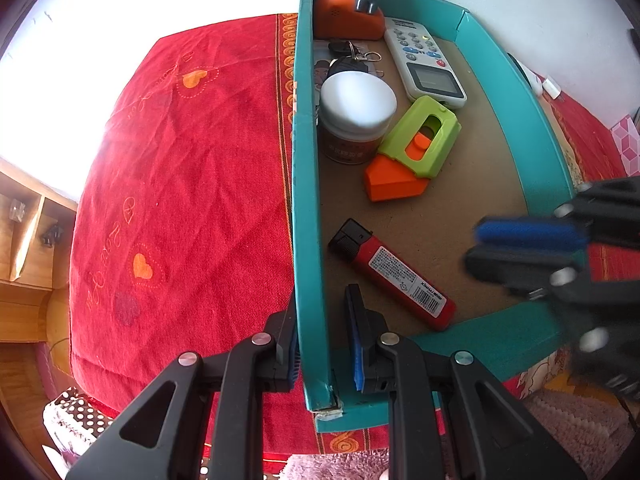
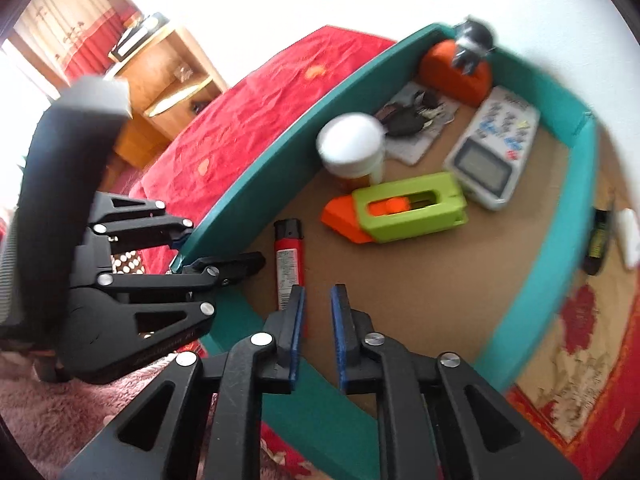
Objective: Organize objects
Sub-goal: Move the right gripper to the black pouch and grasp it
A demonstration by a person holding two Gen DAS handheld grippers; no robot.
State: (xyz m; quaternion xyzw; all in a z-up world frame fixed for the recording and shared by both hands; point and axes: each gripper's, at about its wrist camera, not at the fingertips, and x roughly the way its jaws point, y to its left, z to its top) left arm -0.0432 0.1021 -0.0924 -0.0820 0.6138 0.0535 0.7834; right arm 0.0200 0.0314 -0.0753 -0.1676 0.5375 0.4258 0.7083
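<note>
Jaws pinching teal box (image 1: pixel 306 200) wall (seemingly steeply downward)

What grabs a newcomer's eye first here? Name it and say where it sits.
The teal box resting on the red bedspread stands out first; the left gripper is clamped on its side wall near a corner. Inside, a green and orange toy lies mid-floor, a red lighter nearer the grippers, and a white-lidded jar against the gripped wall.
</note>
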